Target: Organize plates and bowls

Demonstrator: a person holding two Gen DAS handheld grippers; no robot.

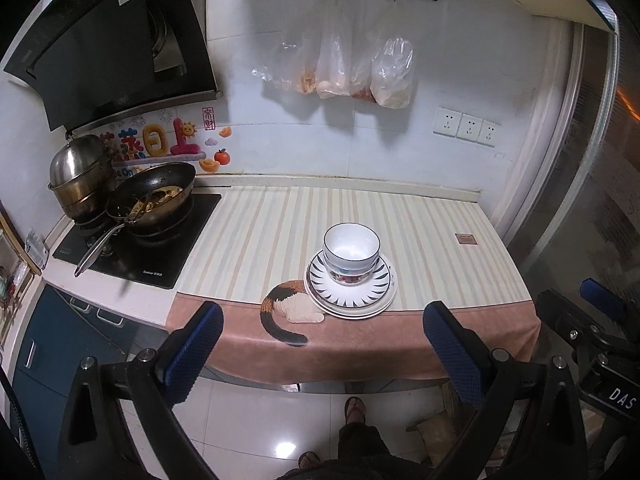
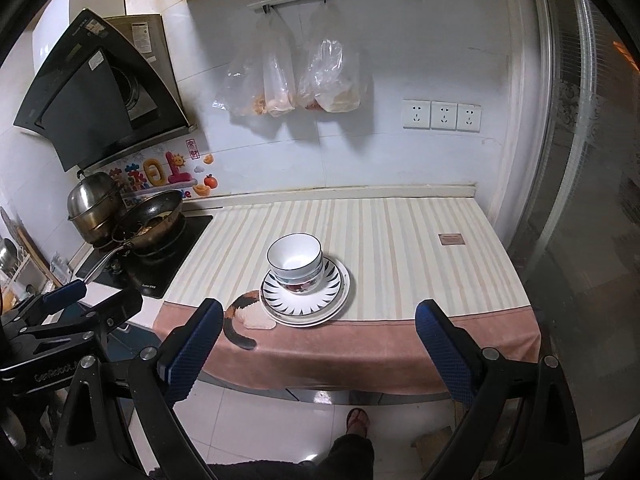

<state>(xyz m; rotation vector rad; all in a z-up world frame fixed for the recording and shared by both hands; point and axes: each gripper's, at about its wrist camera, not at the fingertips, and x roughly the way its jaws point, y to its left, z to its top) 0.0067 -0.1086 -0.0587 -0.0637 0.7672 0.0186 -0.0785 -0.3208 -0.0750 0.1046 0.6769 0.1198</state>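
A white bowl (image 1: 351, 245) with a dark rim sits nested on another bowl with a red pattern (image 1: 349, 277). Both stand on a plate with a black petal pattern (image 1: 380, 286), which lies on a plain white plate (image 1: 360, 312). The stack stands on a striped cloth (image 1: 260, 232) near the counter's front edge. It also shows in the right wrist view, bowl (image 2: 295, 254) above plates (image 2: 320, 308). My left gripper (image 1: 322, 350) is open and empty, held back from the counter in front of the stack. My right gripper (image 2: 318, 346) is open and empty, likewise back from the counter.
A black stove (image 1: 136, 248) at the left holds a wok with food (image 1: 154, 198) and a steel pot (image 1: 80, 176). A range hood (image 1: 108, 40) hangs above. Plastic bags (image 1: 352, 68) hang on the wall. A glass door (image 1: 592, 184) bounds the right. My feet (image 1: 354, 410) stand on the tiled floor.
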